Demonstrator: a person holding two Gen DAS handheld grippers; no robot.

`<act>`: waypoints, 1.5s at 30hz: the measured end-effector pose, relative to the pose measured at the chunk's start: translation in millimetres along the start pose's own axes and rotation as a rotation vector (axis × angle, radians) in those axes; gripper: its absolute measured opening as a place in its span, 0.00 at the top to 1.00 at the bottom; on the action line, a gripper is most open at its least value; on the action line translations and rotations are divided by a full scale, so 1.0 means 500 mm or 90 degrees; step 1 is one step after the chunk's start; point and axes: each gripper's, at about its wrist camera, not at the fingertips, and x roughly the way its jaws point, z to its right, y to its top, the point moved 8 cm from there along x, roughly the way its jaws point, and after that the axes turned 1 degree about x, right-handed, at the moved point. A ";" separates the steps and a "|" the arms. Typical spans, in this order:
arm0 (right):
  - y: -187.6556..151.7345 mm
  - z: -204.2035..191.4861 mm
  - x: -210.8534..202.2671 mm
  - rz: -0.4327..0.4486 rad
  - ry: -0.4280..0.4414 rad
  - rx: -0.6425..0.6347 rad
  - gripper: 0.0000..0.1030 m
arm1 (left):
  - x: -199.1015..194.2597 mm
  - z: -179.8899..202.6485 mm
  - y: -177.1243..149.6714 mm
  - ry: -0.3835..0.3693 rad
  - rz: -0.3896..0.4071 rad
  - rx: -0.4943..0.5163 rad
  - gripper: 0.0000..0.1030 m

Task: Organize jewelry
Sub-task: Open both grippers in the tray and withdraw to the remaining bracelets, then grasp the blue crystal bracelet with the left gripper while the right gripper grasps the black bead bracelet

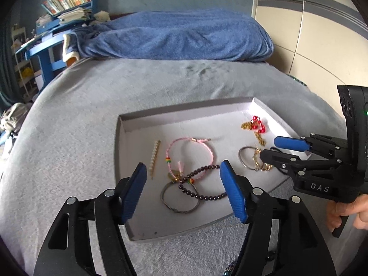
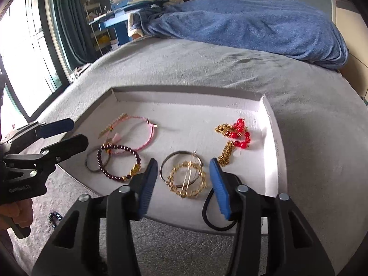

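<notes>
Lying between the open right gripper (image 2: 182,185) fingers: gold bracelet (image 2: 187,182).

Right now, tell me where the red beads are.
The red beads lie in the tray's far right corner, tangled with a gold chain, beyond the gold bangles in the right wrist view.
</notes>
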 end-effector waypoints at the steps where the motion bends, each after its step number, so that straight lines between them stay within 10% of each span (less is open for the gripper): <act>1: 0.001 0.003 -0.005 0.004 -0.001 0.005 0.52 | -0.004 -0.005 0.003 0.004 0.003 -0.003 0.34; 36: -0.181 -0.089 -0.137 -0.014 0.024 0.034 0.32 | -0.146 0.022 -0.223 0.042 -0.056 0.024 0.32; 45: -0.230 -0.148 -0.099 -0.072 0.033 -0.021 0.57 | -0.167 -0.005 -0.234 0.049 -0.053 -0.011 0.32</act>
